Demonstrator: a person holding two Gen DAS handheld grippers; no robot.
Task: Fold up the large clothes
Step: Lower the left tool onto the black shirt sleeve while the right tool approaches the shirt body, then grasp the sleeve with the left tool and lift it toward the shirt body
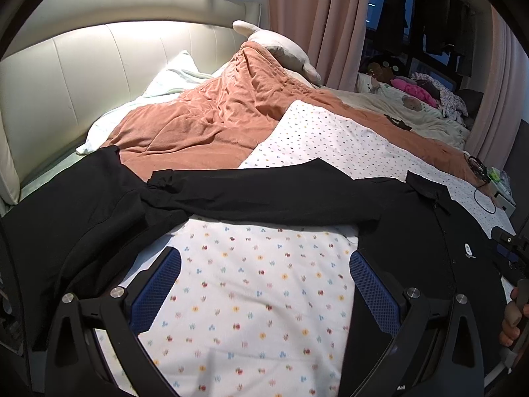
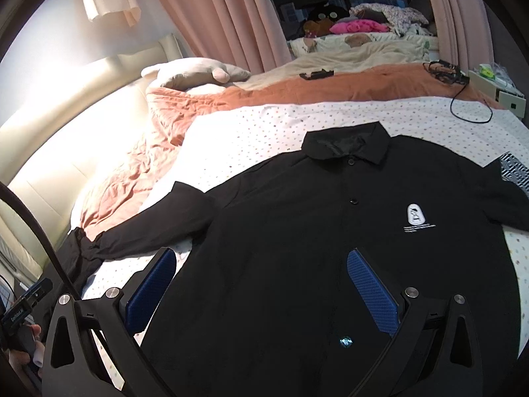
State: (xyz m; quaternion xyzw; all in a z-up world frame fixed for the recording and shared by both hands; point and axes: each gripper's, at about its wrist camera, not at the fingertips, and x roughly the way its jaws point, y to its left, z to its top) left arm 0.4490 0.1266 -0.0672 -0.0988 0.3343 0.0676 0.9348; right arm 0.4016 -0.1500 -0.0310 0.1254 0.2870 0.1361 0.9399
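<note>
A large black button-up shirt [image 2: 297,238] with a white chest logo [image 2: 416,215] lies front-up on the dotted white sheet [image 2: 264,122], collar away from me. Its long sleeve [image 1: 264,198] stretches out to the left, cuff bunched at the end. My left gripper [image 1: 264,281] hovers open over the bare sheet [image 1: 258,291] between sleeve and shirt body, nothing between its blue pads [image 1: 158,284]. My right gripper [image 2: 261,284] is open above the lower shirt front, holding nothing. The other sleeve [image 2: 506,198] reaches right, with a patterned patch.
An orange quilt [image 1: 205,112] is bunched behind the sheet, with pillows and a cream padded headboard [image 1: 99,56] to the left. A black cable [image 2: 469,106] and small devices lie at the far right. Pink curtains [image 2: 224,10] and piled clothes sit beyond. A hand [image 1: 512,317] shows at the edge.
</note>
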